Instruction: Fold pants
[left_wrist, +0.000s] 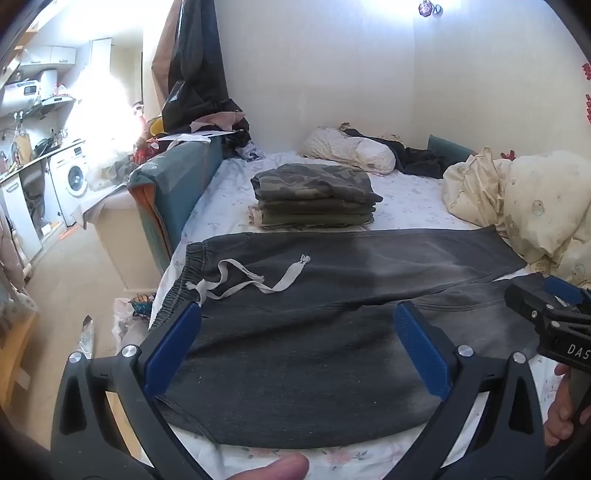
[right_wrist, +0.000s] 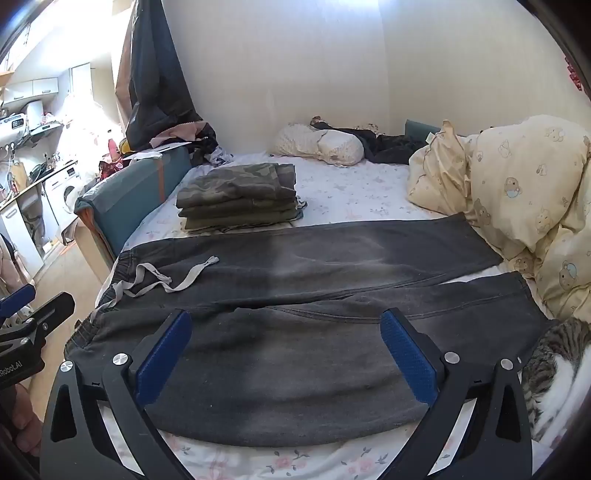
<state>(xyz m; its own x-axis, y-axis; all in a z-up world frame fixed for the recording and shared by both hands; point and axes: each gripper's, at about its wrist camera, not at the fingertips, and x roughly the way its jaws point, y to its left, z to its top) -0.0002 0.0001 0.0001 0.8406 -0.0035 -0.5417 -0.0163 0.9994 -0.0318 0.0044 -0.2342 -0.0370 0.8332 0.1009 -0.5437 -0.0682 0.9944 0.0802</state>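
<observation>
Dark grey pants (left_wrist: 332, 280) (right_wrist: 332, 266) lie spread flat across the bed. The elastic waistband is at the left, with a pale drawstring (left_wrist: 258, 280) (right_wrist: 173, 277) on top, and both legs run to the right. My left gripper (left_wrist: 297, 310) hovers open over the near waist part, nothing between its blue pads (left_wrist: 173, 347). My right gripper (right_wrist: 286, 317) stands open over the near leg, its pads (right_wrist: 410, 358) apart from the cloth. Each gripper also shows at the edge of the other's view: the right gripper (left_wrist: 546, 314) and the left gripper (right_wrist: 37, 317).
A stack of folded camouflage and olive clothes (left_wrist: 314, 192) (right_wrist: 240, 195) sits behind the pants on the floral sheet (right_wrist: 351, 192). A cream duvet (right_wrist: 517, 184) is bunched at the right. A tabby cat (right_wrist: 554, 362) lies at the near right. The bed's left edge drops to the floor (left_wrist: 74, 273).
</observation>
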